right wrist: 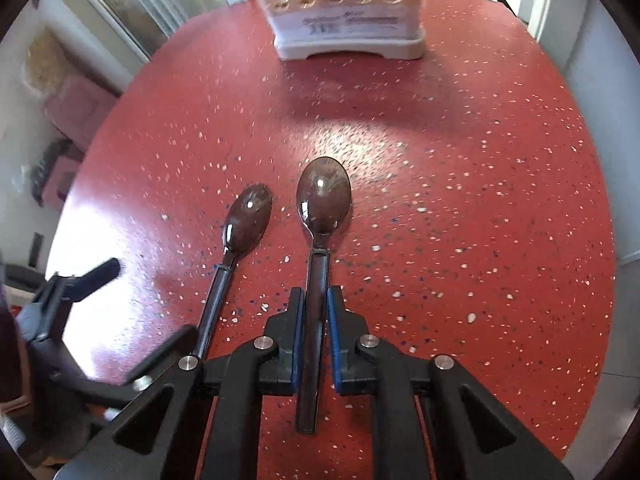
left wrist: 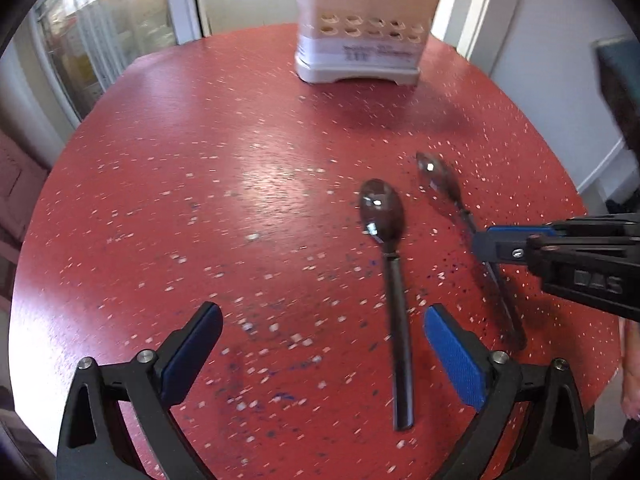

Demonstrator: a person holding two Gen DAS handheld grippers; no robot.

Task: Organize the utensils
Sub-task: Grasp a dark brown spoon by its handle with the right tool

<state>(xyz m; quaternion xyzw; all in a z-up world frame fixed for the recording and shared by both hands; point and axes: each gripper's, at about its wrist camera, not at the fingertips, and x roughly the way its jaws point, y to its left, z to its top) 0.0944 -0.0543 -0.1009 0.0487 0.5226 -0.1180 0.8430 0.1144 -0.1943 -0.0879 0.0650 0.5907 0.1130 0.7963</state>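
Note:
Two dark spoons lie side by side on the red speckled table point(left wrist: 200, 184). In the right wrist view my right gripper point(right wrist: 316, 296) is shut on the handle of the right spoon point(right wrist: 323, 200), its blue pads point(right wrist: 334, 320) against both sides. The left spoon point(right wrist: 248, 216) lies free beside it. In the left wrist view my left gripper point(left wrist: 320, 320) is open and empty above the table, with the left spoon point(left wrist: 382, 208) lying between its fingers toward the right pad. The right gripper point(left wrist: 484, 244) reaches in from the right over the other spoon point(left wrist: 436, 172).
A white utensil caddy point(left wrist: 364, 36) with round holes and cutlery inside stands at the far edge of the table; it also shows in the right wrist view point(right wrist: 348, 12). Glass doors and white walls surround the round table.

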